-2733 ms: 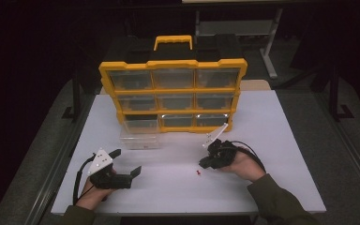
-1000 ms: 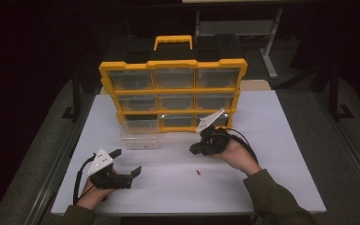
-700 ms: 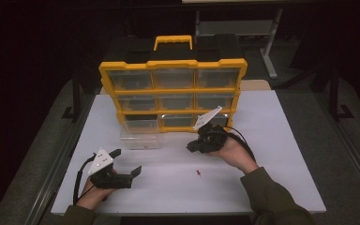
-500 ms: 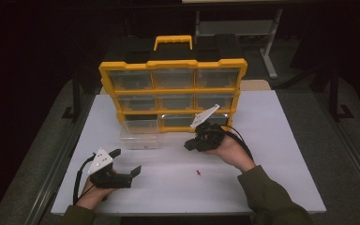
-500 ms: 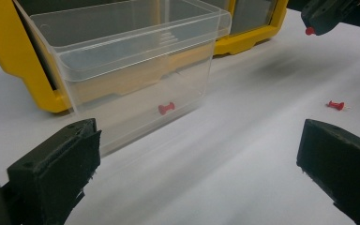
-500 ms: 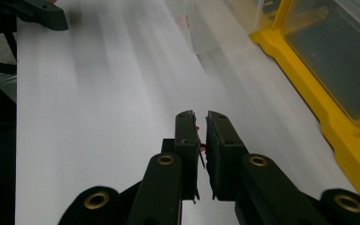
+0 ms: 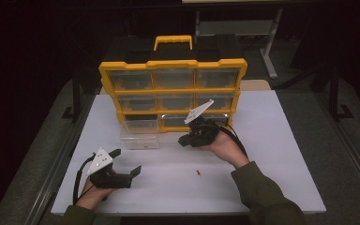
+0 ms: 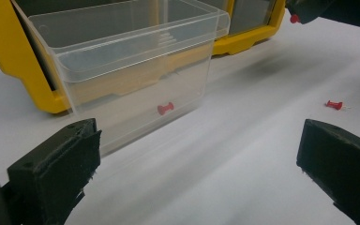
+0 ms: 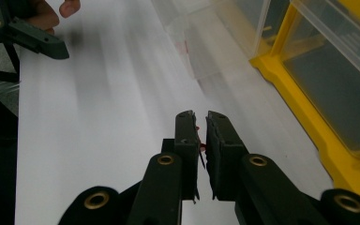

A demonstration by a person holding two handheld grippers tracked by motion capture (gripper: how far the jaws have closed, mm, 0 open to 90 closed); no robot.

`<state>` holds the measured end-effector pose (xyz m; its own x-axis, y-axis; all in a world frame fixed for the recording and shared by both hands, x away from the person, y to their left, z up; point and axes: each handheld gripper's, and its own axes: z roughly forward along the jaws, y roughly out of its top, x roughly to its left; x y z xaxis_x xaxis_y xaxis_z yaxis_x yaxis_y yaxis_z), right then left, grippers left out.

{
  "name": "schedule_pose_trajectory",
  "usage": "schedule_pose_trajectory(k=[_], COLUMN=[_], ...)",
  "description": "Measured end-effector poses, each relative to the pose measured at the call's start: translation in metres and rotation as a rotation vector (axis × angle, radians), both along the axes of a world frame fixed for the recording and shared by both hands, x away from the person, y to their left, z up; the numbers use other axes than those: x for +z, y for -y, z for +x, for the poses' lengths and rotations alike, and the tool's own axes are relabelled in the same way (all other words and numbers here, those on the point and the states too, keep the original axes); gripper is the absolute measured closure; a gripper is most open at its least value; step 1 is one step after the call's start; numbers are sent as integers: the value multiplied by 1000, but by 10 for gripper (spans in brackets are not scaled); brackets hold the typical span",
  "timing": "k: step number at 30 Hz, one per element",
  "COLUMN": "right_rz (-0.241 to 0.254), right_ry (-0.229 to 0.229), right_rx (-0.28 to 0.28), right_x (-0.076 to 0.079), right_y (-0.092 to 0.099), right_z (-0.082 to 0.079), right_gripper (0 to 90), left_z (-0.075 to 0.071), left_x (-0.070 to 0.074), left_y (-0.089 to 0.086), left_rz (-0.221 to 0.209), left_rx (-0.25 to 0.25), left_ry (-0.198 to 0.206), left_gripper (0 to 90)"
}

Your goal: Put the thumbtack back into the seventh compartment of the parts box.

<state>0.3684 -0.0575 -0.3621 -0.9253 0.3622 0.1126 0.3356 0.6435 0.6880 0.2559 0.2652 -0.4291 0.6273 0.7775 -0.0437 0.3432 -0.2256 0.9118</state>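
A small red push pin [image 9: 198,137] is pinched between the nearly closed jaws of my right gripper [image 9: 200,117]. That gripper [image 7: 183,140] hovers above the table in front of the yellow organizer [image 7: 172,65]. A clear drawer [image 7: 140,134] stands out of the organizer on the table, left of the right gripper. One red pin [image 8: 165,108] lies inside the drawer [image 8: 122,65]. Another red pin [image 7: 198,173] lies loose on the white table [image 7: 272,154]. My left gripper [image 7: 127,161] rests near the front left, jaws wide open and empty, facing the drawer.
The organizer stands upright at the back with its other clear drawers [image 7: 174,78] pushed in, one slot at the lower left vacant. The table's front edge runs just behind both hands. Dark floor and table legs surround the table.
My right gripper has risen and moved back and left with the pin, from the middle of the table towards the clear drawer. The left gripper and the loose pin have stayed put.
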Motion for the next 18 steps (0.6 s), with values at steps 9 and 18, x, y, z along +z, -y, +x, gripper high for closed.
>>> schedule_pose_trajectory(k=[9,18], right_rz=[4,6], right_ry=[-3,-7], right_rx=[-1,-3], right_x=[2,5], right_y=[-10,-19], right_z=[4,8], right_gripper=[824,824], left_z=[0,0], left_x=[0,0], left_y=[0,0], left_rz=[-6,-3], left_rx=[4,0], left_ry=[-2,4], left_gripper=[0,0])
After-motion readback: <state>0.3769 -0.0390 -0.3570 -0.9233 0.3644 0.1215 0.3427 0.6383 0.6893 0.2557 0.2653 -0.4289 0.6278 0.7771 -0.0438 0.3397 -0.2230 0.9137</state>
